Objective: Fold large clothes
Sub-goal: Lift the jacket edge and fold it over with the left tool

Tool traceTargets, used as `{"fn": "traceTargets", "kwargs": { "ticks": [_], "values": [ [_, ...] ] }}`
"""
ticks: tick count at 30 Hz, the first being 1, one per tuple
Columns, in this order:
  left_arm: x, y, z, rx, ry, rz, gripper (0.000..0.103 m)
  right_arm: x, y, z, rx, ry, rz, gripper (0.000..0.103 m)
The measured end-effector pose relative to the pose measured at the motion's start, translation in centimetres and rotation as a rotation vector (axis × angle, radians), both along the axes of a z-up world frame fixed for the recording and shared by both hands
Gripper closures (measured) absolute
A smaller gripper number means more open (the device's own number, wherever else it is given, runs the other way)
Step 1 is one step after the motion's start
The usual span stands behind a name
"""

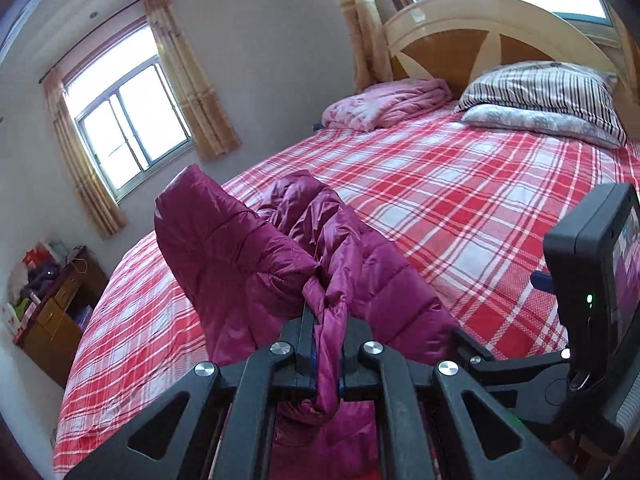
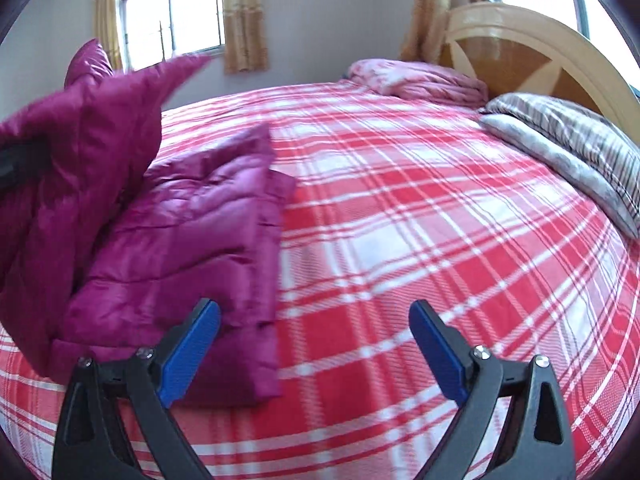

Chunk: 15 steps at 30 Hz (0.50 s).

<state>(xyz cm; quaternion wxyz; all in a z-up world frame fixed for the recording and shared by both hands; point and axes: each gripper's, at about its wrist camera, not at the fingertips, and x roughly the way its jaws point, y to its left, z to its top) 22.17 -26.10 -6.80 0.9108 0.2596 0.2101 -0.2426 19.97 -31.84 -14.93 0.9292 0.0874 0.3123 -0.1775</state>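
The left gripper (image 1: 326,300) is clenched on a bunched fold of the magenta puffer jacket (image 1: 256,264), lifting it off the red plaid bedsheet (image 1: 460,208). The right gripper (image 2: 314,340) gapes released, nothing between its blue pads (image 2: 188,356). The jacket's lower panel lies at its 10 o'clock; bare sheet runs toward 2 pillows (image 2: 568,144) at 2 o'clock.

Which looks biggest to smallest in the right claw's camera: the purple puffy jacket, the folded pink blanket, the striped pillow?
1. Purple puffy jacket, though it is nearest the camera.
2 and 3. Striped pillow and folded pink blanket look too alike to rank.
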Motion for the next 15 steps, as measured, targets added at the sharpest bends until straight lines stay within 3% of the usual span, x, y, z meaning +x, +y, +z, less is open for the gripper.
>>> {"fn": "traceTargets", "kwargs": {
  "ticks": [3, 7, 9, 12, 15],
  "values": [
    [-0.2, -2.1, -2.2, 0.044, 0.015, -0.025, 0.097, -1.2, -1.9, -0.7, 0.013, 0.015, -0.06, 0.006],
    [-0.7, -3.6, -5.1, 0.103, -0.034, -0.038, 0.097, -2.7, -4.6, -0.8, 0.082, 0.006, -0.141, 0.006],
    [-0.8, -3.8, -6.2, 0.123, -0.059, -0.042, 0.097, -3.6, -5.5, -0.4, 0.126, -0.028, -0.124, 0.007],
    [-1.5, -3.5, -7.3, 0.149, -0.122, -0.052, 0.093, -3.6, -5.6, -0.1, 0.166, -0.057, -0.077, 0.007],
    [-1.9, -3.6, -7.6, 0.171, -0.14, -0.069, 0.079, -3.1, -5.5, -1.1, 0.15, -0.023, -0.095, 0.007]
  ]
}}
